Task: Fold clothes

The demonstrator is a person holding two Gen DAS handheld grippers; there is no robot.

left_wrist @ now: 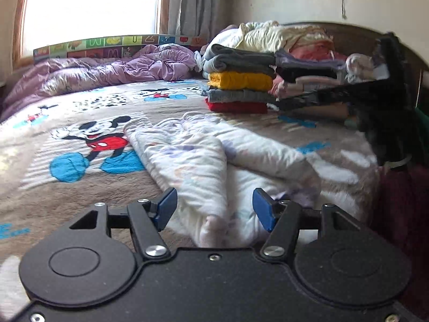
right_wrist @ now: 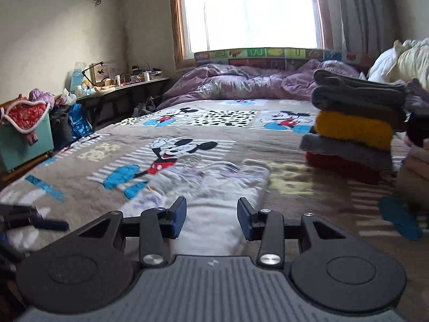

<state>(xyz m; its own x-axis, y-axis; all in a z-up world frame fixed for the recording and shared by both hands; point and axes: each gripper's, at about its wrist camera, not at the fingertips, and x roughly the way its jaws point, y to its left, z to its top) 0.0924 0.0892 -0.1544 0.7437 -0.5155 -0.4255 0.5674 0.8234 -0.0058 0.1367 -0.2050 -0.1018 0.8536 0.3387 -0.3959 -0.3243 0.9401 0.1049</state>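
A bed covered by a brown cartoon-mouse blanket (left_wrist: 80, 177) fills a small bedroom, with a bright window (right_wrist: 252, 10) and a grey curtain (left_wrist: 195, 2) beyond its far edge. A rumpled purple quilt (left_wrist: 107, 69) lies along that far side, in front of a strip of colourful alphabet panels (left_wrist: 107, 41). Off to the left of the right gripper, a cluttered shelf (right_wrist: 123, 80) runs along the wall above a teal bin (right_wrist: 24, 139) heaped with laundry.

Ahead and to the right of both grippers stands a stack of folded clothes (left_wrist: 238, 80), grey over yellow over grey over red, with loose pale garments (left_wrist: 281, 37) piled behind it.

The left gripper (left_wrist: 214, 209) has its blue pads apart, and a white garment with a faint pastel print (left_wrist: 214, 161) lies partly folded on the blanket between and beyond them; the cloth sits in the gap, but the pads do not press on it. The right gripper (right_wrist: 211, 220) also stands apart, less widely, just over the near edge of the same white garment (right_wrist: 214, 187), with nothing clamped. In the left wrist view the other gripper appears blurred at the right, near the stack.
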